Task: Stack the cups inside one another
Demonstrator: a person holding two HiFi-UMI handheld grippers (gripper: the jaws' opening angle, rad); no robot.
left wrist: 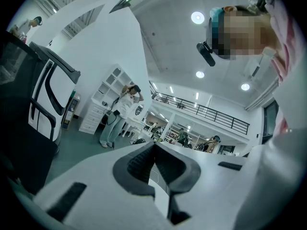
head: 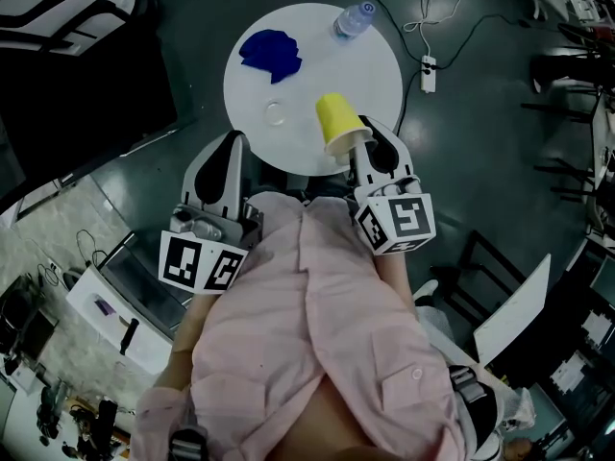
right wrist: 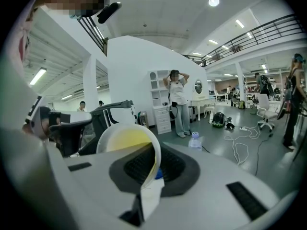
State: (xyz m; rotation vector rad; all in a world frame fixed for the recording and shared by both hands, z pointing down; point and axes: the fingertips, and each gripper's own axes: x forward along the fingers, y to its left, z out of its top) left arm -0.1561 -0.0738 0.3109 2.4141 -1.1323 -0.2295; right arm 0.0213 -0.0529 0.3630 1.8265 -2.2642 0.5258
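A yellow cup (head: 338, 123) hangs tilted over the near edge of the round white table (head: 375, 75). My right gripper (head: 361, 144) is shut on its rim. In the right gripper view the cup (right wrist: 125, 141) shows its open mouth, and its wall is pinched between the pads at my right gripper (right wrist: 156, 152). A clear cup (head: 276, 113) stands on the table left of the yellow one. Behind it lies a blue cup-like thing (head: 270, 53). My left gripper (head: 232, 161) is at the table's near left edge. In its own view the left gripper (left wrist: 154, 146) is shut and holds nothing.
A water bottle (head: 353, 19) lies at the table's far edge and also shows as the bottle (right wrist: 194, 141) past the cup. A power strip (head: 429, 71) with cables lies on the floor to the right. A person (right wrist: 178, 102) stands far off by white shelves.
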